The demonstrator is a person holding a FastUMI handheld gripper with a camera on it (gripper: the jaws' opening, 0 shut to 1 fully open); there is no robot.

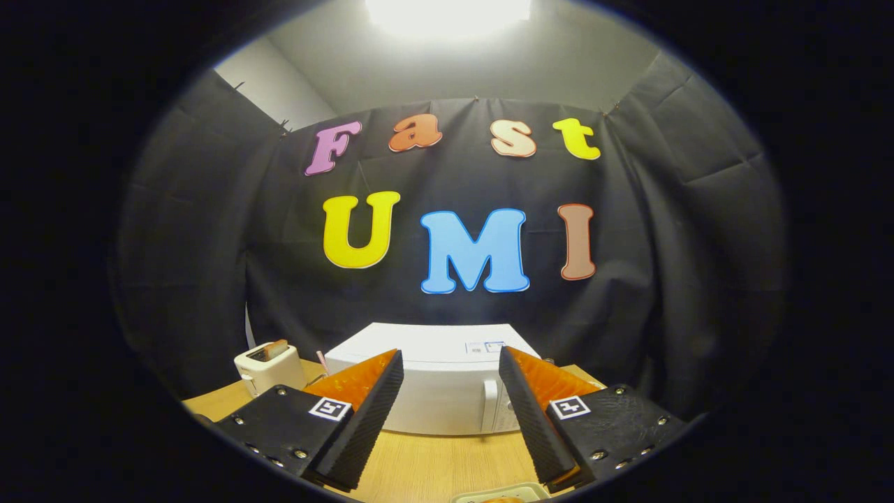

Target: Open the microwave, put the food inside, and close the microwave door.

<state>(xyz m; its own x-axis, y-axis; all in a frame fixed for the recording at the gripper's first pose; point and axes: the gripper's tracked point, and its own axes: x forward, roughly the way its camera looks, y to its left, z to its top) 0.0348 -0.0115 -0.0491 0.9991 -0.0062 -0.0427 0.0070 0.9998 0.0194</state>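
A white microwave (pixel 440 391) stands on the wooden table (pixel 433 464) beyond my fingers, its door closed and its handle (pixel 490 405) near the right finger. My gripper (pixel 450 363) is open, held above the table in front of the microwave, with nothing between its fingers. Just below the fingers, at the near edge, the rim of a pale plate (pixel 499 494) peeks in with a bit of orange-brown food on it.
A small white toaster (pixel 269 367) with a slice of bread in its slot stands left of the microwave. A thin pink-striped stick (pixel 322 361) rises between toaster and microwave. Black cloth walls close the booth behind and at both sides.
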